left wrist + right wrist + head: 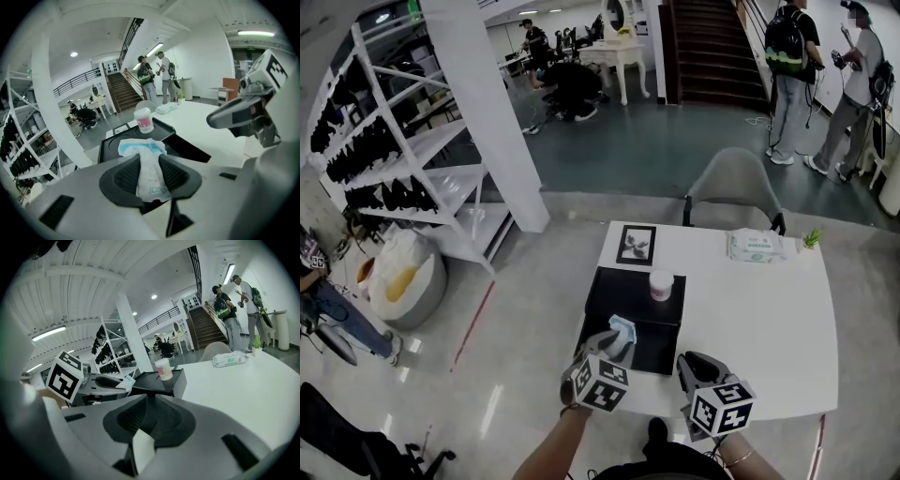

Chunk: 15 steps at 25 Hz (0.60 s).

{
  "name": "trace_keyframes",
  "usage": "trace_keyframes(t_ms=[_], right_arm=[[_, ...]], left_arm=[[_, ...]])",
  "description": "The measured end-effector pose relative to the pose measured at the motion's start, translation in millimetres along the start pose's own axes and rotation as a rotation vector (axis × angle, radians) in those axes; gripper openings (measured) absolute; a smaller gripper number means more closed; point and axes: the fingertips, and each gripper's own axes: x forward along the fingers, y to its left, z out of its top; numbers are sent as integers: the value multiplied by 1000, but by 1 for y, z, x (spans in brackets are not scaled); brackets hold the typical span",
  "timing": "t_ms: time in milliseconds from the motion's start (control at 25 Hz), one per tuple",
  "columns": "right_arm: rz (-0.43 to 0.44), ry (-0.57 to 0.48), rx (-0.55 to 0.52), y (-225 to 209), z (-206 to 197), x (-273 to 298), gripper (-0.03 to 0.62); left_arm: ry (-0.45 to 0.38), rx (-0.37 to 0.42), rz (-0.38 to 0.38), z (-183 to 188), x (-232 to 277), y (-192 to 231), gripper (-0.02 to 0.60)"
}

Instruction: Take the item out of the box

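Packet [142, 149]: small, white and blue, soft and crumpled; it is pinched across its middle, with its blue-printed end fanning out past the jaw tips.
Where it is: in the air over the near half of the black box [614, 292], clear of the box floor.
Left gripper [616, 343]: jaws narrowed onto the packet, with the ribbed pads pressing it from both sides; it is tilted downward over the near left part of the box.
Box: black and flat, lying open on the near left part of the white table [773, 323].
Cup [661, 284]: white with a pink label, upright on the far right part of the box.
Right gripper [694, 364]: jaws drawn together with nothing between them; it sits just right of the box, over the table's near edge, well apart from the packet.
Framed picture [636, 245]: lying flat on the table just beyond the box.
Wipes pack [755, 246]: at the table's far side, with a small green plant [811, 239] near it at the far right corner.
Chair [733, 187]: grey, pushed up to the far side of the table.
Room: white shelving [403, 159] at left; two people [792, 75] stand by the staircase.
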Motion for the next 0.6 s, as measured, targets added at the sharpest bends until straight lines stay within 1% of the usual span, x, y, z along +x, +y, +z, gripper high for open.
trace_keyframes(t_ms=[400,600], right_arm=[[23,-13,-29,5,10,2,52],[41,-16,-43,12,14,4,52]], left_arm=[[-97,-167,66,-2,-31,17,124],[-154,-293,101,-10,-49,27,124]])
